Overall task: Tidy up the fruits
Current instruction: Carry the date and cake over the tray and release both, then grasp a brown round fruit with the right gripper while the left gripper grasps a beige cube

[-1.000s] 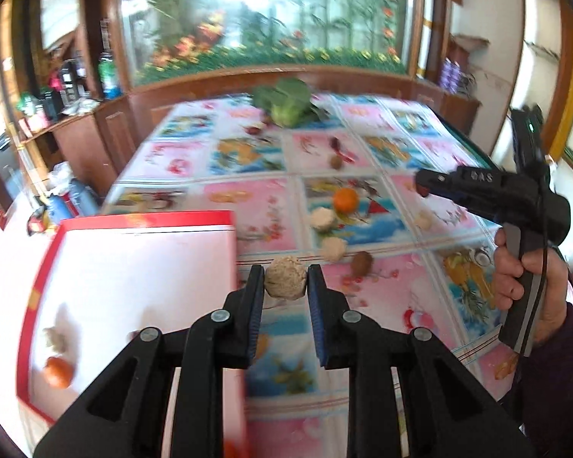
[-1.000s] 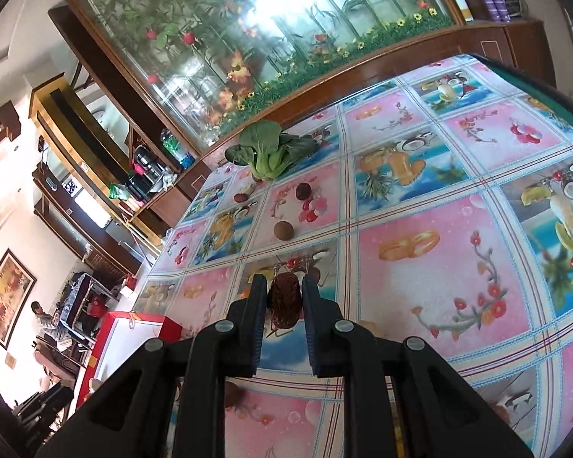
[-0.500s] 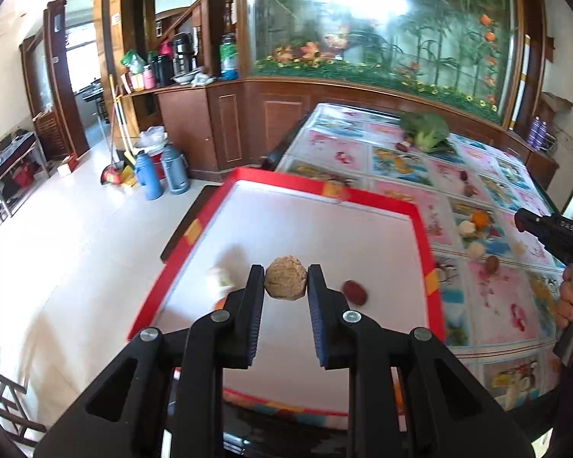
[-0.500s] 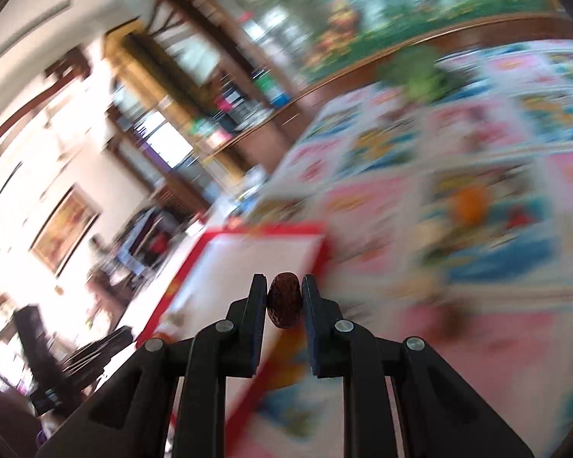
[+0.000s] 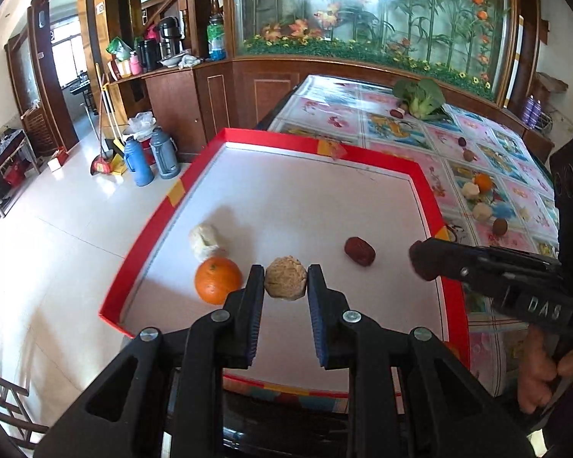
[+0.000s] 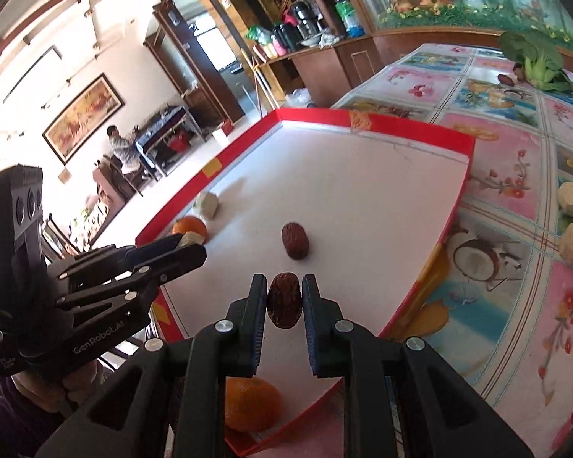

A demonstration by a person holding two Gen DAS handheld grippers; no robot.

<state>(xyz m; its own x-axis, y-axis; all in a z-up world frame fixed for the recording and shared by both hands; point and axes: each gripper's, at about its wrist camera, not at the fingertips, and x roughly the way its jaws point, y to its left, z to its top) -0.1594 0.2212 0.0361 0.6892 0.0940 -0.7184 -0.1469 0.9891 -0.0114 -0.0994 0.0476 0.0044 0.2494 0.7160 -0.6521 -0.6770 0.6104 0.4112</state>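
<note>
My left gripper is shut on a tan rough ball fruit, held over the red-rimmed white tray. In the tray lie an orange, a pale lump and a dark red date. My right gripper is shut on a dark brown date above the tray's near part; another date lies ahead of it. A second orange lies in the tray under the right gripper. The left gripper also shows in the right wrist view.
The tray sits at the end of a table with a flowery cloth. On the cloth lie an orange, pale lumps, small brown fruits and a leafy green vegetable. Floor with thermos jugs lies left of the tray.
Both grippers have swung from the table to over the tray, each still holding its fruit. The left gripper has come lower and closer to the orange; the right gripper now hangs above the tray's near part.
</note>
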